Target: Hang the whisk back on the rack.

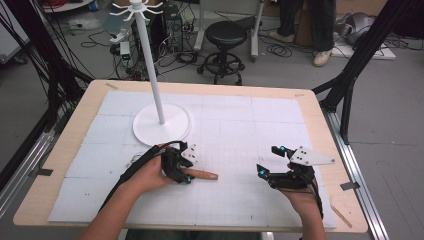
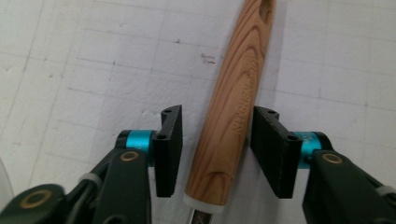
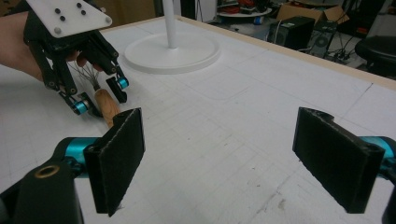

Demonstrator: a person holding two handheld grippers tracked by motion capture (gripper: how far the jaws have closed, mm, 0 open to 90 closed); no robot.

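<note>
Left tongs (image 2: 215,149) spread around the wooden handle (image 2: 233,107), right tongs (image 3: 238,158) spread; white stand (image 1: 161,122) behind, near the tabletop (image 1: 60,150) far edge

- The right tool (image 3: 217,156) has its two black jaws spread wide over bare white worktop (image 3: 224,116), holding nothing.
- At the upper left, a hand holds the left tool (image 3: 100,95), its jaws on either side of a wooden handle (image 3: 108,109); thin wires show behind.
- A white stand base (image 3: 173,53) sits near the worktop's far edge.
</note>
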